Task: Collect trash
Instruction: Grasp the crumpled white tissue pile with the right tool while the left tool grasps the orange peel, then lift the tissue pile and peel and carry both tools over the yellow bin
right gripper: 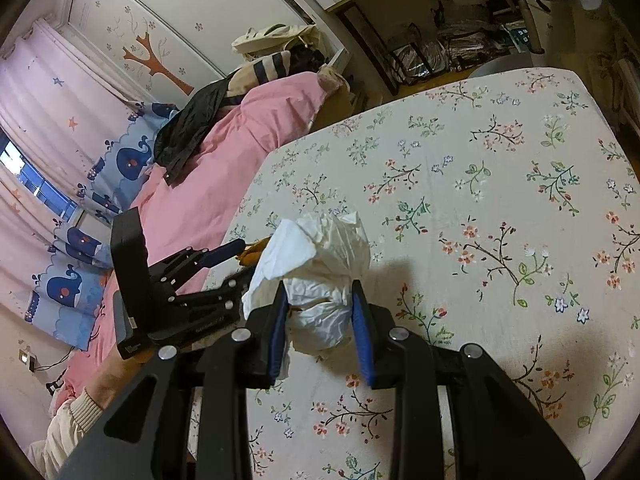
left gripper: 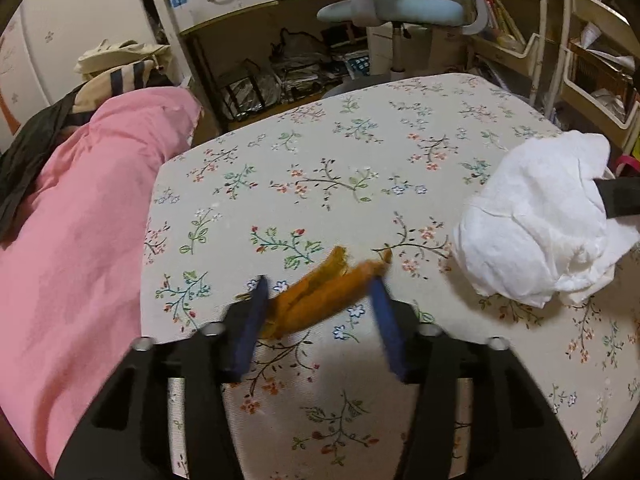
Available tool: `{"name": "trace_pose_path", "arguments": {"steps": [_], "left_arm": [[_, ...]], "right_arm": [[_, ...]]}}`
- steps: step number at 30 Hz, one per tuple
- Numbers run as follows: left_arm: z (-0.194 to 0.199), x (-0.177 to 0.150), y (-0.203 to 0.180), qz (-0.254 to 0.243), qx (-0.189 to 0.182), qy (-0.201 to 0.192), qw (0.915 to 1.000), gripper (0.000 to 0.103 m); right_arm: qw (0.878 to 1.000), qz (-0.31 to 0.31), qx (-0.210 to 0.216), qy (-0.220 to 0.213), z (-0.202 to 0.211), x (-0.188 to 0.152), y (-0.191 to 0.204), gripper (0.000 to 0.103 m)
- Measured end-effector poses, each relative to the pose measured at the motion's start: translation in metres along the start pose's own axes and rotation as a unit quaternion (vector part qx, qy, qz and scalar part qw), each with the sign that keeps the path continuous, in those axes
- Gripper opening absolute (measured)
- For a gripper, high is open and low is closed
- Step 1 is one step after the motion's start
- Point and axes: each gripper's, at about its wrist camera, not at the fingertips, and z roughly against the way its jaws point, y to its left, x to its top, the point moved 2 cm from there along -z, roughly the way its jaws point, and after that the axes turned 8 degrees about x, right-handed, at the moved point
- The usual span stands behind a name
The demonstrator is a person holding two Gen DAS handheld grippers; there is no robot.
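Note:
An orange-brown banana peel (left gripper: 320, 292) lies on the flowered tablecloth (left gripper: 340, 152), between the blue pads of my left gripper (left gripper: 318, 280). That gripper is open, and its pads stand close on either side of the peel. My right gripper (right gripper: 319, 286) is shut on a crumpled white tissue (right gripper: 320, 248), held just above the cloth. In the left wrist view the tissue (left gripper: 532, 220) hangs to the right of the peel with a black finger (left gripper: 616, 200) behind it. The right wrist view shows the left gripper (right gripper: 242, 264) at the tissue's left, with a bit of peel (right gripper: 250, 257) showing.
A pink duvet (left gripper: 80, 220) with dark and striped clothes on it lies along the table's left edge. Beyond the far edge stand a pale blue desk chair (left gripper: 392, 8), a white desk and cluttered shelves (left gripper: 592, 72). A person's cream sleeve (right gripper: 68, 420) shows at lower left.

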Motion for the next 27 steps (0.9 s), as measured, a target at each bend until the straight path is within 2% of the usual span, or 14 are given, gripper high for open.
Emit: {"name": "trace_pose_path", "arguments": {"steps": [1,2,6,10,14,20,27], "left_arm": [[0.000,0.000,0.002,0.003,0.001,0.002,1.0000,0.024],[-0.001,0.001,0.003,0.008,0.000,0.004,1.0000,0.019],[0.000,0.001,0.011,0.026,0.001,0.008,0.9996,0.012],[0.008,0.000,0.021,0.068,-0.030,0.009,0.9972,0.011],[0.032,-0.003,0.026,0.103,-0.054,-0.004,0.9932,0.011],[0.068,-0.015,0.023,0.130,-0.071,-0.018,0.9887,0.011],[0.112,-0.035,0.013,0.148,-0.064,-0.033,0.9864,0.011]], "right_arm": [[1.000,0.000,0.000,0.001,0.000,0.000,0.000,0.030],[1.000,0.001,0.000,0.002,0.000,-0.001,0.001,0.030],[1.000,0.001,0.001,0.001,0.000,-0.001,0.001,0.030],[1.000,-0.004,0.010,-0.004,0.004,-0.002,0.003,0.030],[1.000,-0.006,0.022,-0.012,0.011,-0.002,0.006,0.030],[0.999,-0.015,0.039,-0.027,0.021,-0.006,0.013,0.030],[0.997,-0.027,0.053,-0.048,0.045,-0.019,0.021,0.030]]}}
